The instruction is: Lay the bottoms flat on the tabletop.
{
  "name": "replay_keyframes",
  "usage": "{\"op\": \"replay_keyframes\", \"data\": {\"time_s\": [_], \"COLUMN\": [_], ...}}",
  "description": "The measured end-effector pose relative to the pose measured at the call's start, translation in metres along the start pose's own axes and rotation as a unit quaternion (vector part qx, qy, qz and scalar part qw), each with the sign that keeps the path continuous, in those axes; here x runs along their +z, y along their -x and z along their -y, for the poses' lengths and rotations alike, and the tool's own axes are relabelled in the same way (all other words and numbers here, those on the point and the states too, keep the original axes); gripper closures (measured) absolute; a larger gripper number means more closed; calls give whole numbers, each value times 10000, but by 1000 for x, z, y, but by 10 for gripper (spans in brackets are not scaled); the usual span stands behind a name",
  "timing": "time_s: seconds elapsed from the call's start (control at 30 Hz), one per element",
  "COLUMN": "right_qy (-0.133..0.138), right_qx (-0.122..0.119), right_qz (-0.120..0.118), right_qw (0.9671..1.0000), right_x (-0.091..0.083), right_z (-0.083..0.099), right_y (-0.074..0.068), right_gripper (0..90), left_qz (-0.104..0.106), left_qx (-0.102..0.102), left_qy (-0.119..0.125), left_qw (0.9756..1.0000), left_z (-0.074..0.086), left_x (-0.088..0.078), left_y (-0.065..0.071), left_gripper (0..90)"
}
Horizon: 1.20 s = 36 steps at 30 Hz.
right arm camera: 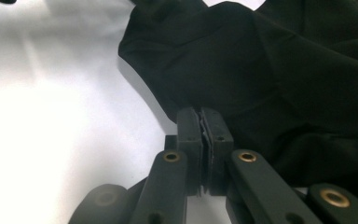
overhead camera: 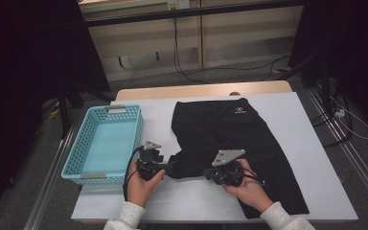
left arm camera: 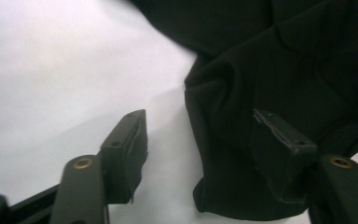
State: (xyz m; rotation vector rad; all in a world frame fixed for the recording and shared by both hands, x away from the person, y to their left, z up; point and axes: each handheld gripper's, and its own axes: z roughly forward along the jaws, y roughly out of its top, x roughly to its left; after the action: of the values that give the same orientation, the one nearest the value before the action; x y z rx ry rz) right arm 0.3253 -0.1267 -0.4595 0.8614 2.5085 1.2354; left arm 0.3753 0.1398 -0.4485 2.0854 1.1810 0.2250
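Teal basket (overhead camera: 79, 160) sits at bench (overhead camera: 311, 158) left edge. Left tool (left arm camera: 200, 154) just right of it, jaws apart, straddling bunched edge of black garment (overhead camera: 230, 132). Right tool (right arm camera: 204, 135) further right, clamped tight, pinching garment fold; garment spread mid-bench.

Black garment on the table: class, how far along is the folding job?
Done: the black garment lies spread on the white table, its near-left corner bunched. In hand: the right tongs look shut at that bunched edge; the left tongs stand open around another fold. Left: folding it and, probably, putting it into the empty blue basket.
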Motion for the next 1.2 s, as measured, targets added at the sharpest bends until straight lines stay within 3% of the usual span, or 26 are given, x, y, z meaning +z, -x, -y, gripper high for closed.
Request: {"op": "replay_keyframes", "data": {"time_s": [0.07,0.2,0.3,0.43,0.67,0.9,1.03,1.2], "right_qy": [-18,-30,-25,-2,3,188,285,148], "right_qx": [-9,-2,23,14,3,64,107,-47], "right_qz": [15,22,27,32,20,-50,-178,-282], "right_qw": [10000,10000,10000,10000,10000,9998,9994,9995], "right_x": [0,-1,-2,-3,-7,-22,-29,-33], "right_z": [0,0,1,1,2,4,6,8], "right_y": [1,1,1,1,2,2,-2,-14], "right_gripper": [874,874,874,874,874,875,874,874], "left_qz": [-44,-60,121,300,414,571,668,714], "left_qx": [2,-212,-390,-410,-374,-402,-412,-470], "left_qy": [-76,-137,-294,-446,-426,-296,-265,-360], "left_qw": [10000,9997,9987,9977,9975,9971,9966,9957], "left_z": [2,2,2,1,-4,-7,-3,7], "left_x": [1,-1,-2,-1,-7,-22,-29,-33], "left_y": [-1,-4,-4,0,4,8,10,11], "left_gripper": [480,632,748,850,900,900,900,900]}}
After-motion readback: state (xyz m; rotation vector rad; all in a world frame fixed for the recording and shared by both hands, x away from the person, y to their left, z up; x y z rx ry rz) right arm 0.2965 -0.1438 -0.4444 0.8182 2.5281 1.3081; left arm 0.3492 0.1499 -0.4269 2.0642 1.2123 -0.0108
